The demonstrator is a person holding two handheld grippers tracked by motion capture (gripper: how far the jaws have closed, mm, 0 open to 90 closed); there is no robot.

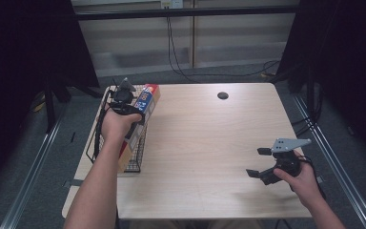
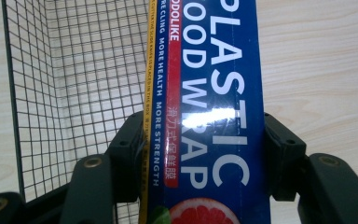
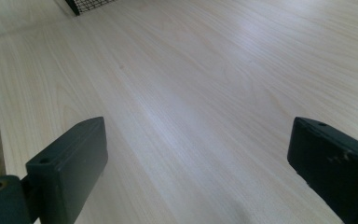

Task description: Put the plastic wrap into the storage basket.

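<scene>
Left tool clamped on plastic wrap box, box at wire basket, left tabletop edge. Right tool wide open, empty, low over tabletop near right.

plastic wrap box: both ends cut off by frame edges, lower part covered by forearm in high view | wire basket: cropped at top and left, base hidden | small dark object on table: too small to identify
</scene>
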